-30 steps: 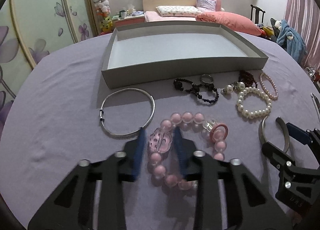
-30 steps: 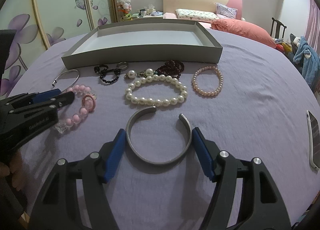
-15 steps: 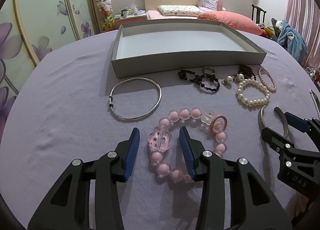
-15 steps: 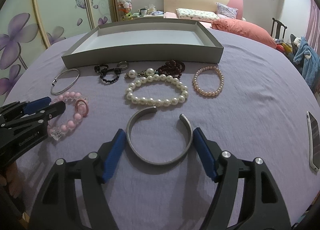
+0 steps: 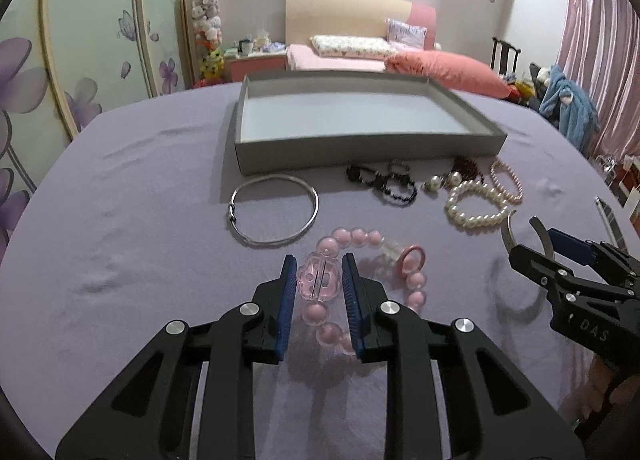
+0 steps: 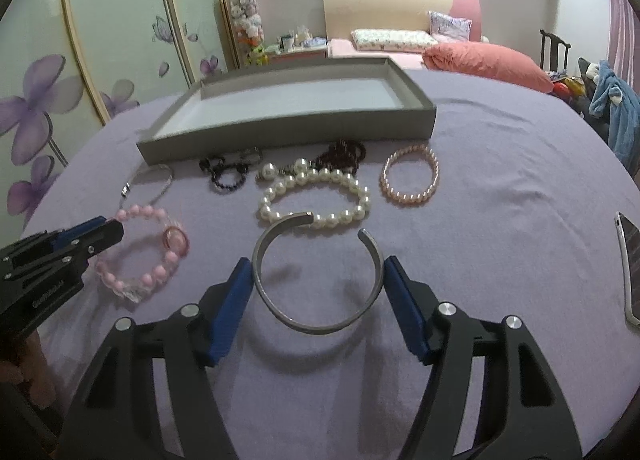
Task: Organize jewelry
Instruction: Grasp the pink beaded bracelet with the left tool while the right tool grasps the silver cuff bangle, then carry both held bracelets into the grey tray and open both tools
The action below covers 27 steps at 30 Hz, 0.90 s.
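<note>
My left gripper (image 5: pixel 319 272) is shut on the clear flower bead of the pink bead bracelet (image 5: pixel 416 284), lifted a little off the purple cloth. My right gripper (image 6: pixel 318 272) is shut on the silver cuff bangle (image 6: pixel 316 326), which hangs above its shadow. The empty grey tray (image 5: pixel 360 150) stands behind. On the cloth lie a thin silver hoop (image 5: pixel 274 214), a white pearl bracelet (image 6: pixel 316 196), a small pink pearl bracelet (image 6: pixel 410 178), black beads (image 6: pixel 226 174) and dark red beads (image 6: pixel 344 152). The pink bracelet also shows in the right wrist view (image 6: pixel 140 252).
A phone (image 6: pixel 632 264) lies at the table's right edge. A bed (image 5: pixel 400 56), a wardrobe with flower doors and a chair with blue clothing (image 5: pixel 568 104) stand beyond the round table.
My left gripper closed on the flower bead and raised the pink bracelet. My right gripper closed on the silver cuff and lifted it off the cloth.
</note>
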Each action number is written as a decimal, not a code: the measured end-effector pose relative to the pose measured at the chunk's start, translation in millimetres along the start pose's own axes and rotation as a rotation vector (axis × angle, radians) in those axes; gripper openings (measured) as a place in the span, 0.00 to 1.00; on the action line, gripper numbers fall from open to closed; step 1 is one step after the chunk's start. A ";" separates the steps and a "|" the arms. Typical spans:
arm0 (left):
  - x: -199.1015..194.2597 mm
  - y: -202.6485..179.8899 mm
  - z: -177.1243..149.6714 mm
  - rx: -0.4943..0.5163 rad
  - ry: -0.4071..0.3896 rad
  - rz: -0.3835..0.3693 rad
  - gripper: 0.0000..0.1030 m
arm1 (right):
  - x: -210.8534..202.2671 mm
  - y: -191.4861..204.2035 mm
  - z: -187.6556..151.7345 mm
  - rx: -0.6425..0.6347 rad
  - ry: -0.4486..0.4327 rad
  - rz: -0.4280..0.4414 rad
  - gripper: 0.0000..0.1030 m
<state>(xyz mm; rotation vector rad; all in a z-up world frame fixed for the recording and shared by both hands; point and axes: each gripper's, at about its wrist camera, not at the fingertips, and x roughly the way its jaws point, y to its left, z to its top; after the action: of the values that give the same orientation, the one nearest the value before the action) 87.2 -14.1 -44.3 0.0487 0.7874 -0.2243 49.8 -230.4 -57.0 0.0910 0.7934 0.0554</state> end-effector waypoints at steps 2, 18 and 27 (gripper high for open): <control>-6.4 -0.1 2.0 -0.007 -0.026 -0.011 0.23 | -7.1 1.1 2.8 0.001 -0.036 0.003 0.63; -40.5 -15.4 13.6 0.004 -0.194 -0.027 0.23 | -35.1 5.4 20.1 -0.011 -0.217 -0.006 0.63; -52.6 -21.7 39.5 0.020 -0.282 0.010 0.23 | -54.5 10.6 44.5 -0.061 -0.373 -0.059 0.63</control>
<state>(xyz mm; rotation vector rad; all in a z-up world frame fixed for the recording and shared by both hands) 74.1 -30.8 21.7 0.0388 0.5046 -0.2235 43.2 -227.2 13.8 0.0184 0.4208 0.0064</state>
